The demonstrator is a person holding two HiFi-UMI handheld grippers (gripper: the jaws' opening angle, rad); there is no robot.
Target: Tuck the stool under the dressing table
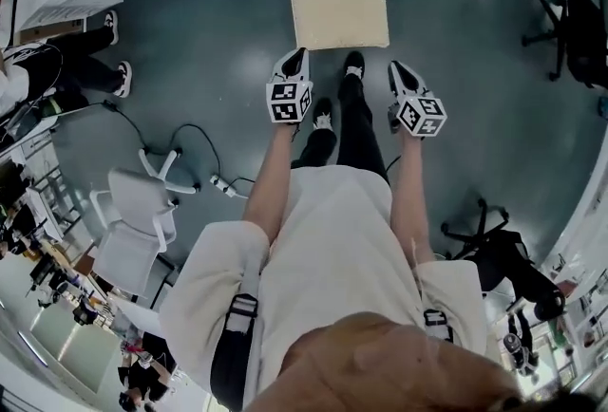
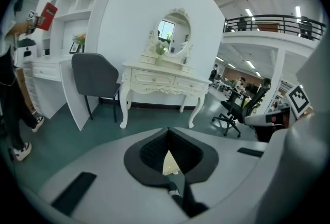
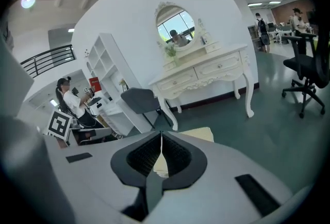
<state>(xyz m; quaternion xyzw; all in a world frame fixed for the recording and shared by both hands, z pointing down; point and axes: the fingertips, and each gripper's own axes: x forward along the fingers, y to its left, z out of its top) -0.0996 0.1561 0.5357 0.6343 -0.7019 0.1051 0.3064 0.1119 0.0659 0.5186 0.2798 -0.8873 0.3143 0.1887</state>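
- Our left hand-held gripper (image 1: 296, 55) and right hand-held gripper (image 1: 399, 68) are closed and empty; an off-centre push may turn the stool (image 1: 339, 16).
- It could then strike a table (image 2: 165, 79) leg.

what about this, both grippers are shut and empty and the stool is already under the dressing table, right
No: the stool is not under the dressing table; the head view shows it on open floor ahead of the shut, empty left gripper and right gripper.

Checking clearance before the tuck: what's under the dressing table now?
Only bare floor and a dark skirting strip show between the legs of the dressing table. The stool sits out on open floor, not under it. The tabletop's underside is hidden.
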